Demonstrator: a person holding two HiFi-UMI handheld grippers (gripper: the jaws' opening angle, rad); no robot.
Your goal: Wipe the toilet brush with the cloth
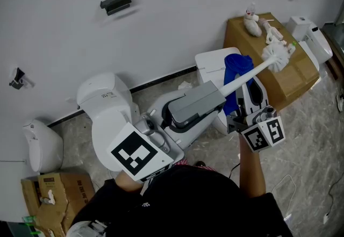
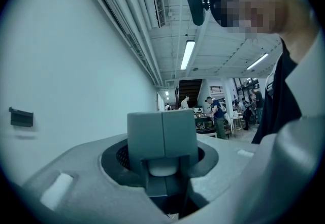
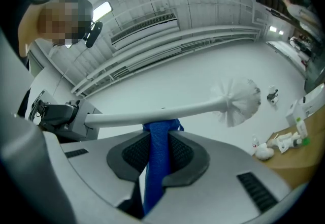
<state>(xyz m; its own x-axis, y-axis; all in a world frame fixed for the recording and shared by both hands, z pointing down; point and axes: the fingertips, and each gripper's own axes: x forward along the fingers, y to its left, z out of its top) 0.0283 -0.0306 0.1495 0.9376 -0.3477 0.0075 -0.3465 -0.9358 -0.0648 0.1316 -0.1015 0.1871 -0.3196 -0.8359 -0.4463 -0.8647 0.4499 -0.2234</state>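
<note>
left gripper (image 1: 185, 110): clamped on the chunky grey end block of the toilet brush (image 1: 251, 73)
cloth (image 1: 237, 65): blue, bunched right against the white handle, roughly mid-shaft
right gripper (image 3: 154, 142): jaws pinched on the cloth, just below the handle
brush head (image 1: 277, 57): white bristles, showing over the cardboard box (image 1: 293, 81)

Looking along the right gripper (image 3: 158, 139): jaws pressed shut on a blue cloth (image 3: 155, 177), bunched into a narrow upright strip. Just beyond the tips, meeting the cloth's top, a white toilet brush (image 3: 167, 112) lying crosswise, bristle head up to the right, handle end gripped at left by the left gripper (image 3: 60, 115).
</note>
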